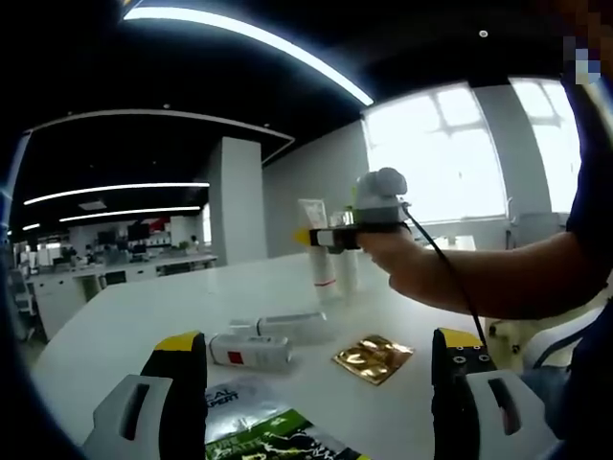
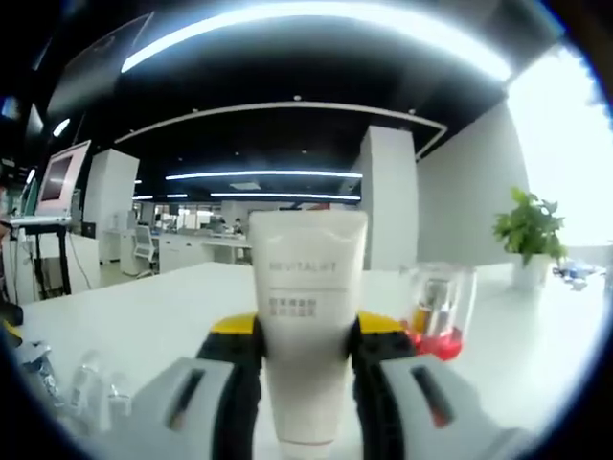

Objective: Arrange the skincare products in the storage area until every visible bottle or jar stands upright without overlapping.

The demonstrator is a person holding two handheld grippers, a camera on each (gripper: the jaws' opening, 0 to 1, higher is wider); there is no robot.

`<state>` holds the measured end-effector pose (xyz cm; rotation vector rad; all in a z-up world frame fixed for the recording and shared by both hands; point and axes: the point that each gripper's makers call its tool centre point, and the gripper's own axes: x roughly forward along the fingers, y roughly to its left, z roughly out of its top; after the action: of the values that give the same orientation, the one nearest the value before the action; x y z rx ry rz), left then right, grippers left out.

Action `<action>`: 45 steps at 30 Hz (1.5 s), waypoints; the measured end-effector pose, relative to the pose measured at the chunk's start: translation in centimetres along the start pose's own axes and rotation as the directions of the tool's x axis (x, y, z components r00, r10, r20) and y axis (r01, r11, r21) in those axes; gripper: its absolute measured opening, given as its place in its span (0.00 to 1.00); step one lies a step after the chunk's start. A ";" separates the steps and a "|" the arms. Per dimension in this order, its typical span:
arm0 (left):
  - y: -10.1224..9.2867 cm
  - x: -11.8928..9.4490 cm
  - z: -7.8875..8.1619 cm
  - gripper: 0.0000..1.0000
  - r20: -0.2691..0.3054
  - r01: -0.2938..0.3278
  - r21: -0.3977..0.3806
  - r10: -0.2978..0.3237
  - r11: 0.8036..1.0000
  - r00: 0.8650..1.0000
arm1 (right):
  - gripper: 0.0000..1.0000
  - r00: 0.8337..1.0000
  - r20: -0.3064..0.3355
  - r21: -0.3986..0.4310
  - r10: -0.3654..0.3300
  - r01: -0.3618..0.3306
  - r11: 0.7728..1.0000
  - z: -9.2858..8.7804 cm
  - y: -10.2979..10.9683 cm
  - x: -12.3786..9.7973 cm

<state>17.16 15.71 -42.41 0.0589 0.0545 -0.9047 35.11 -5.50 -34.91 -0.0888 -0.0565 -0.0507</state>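
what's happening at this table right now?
A person is sorting skincare products on a white table with a handheld gripper in each hand. The right gripper is shut on a white tube, holding it upright above the table beside a clear bottle with red liquid. The left gripper is open and holds nothing. Ahead of it, a white bottle with a red label and another white container lie on their sides, next to a gold sachet.

A potted plant (image 2: 529, 240) stands on the white table (image 2: 172, 307).
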 end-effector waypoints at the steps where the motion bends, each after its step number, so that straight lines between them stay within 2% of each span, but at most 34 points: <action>1: 0.0 0.0 0.0 0.99 -0.001 0.000 0.001 0.000 1.000 1.000 | 0.36 1.000 0.003 0.001 -0.001 0.001 1.000 0.0 0.0 0.0; 33: 0.0 0.3 -0.5 0.99 -0.020 0.007 -0.012 -0.008 1.000 1.000 | 0.36 0.999 -0.002 -0.017 -0.034 0.034 0.999 -0.2 -0.7 0.5; 45: -0.5 0.4 -0.8 0.99 -0.031 0.013 -0.010 -0.014 1.000 0.999 | 0.37 0.999 -0.003 -0.009 -0.035 0.035 0.999 -0.2 -0.9 0.0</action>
<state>16.95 15.14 -43.21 0.0640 0.0886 -0.9171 35.10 -6.40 -35.02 -0.0968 -0.0549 -0.0860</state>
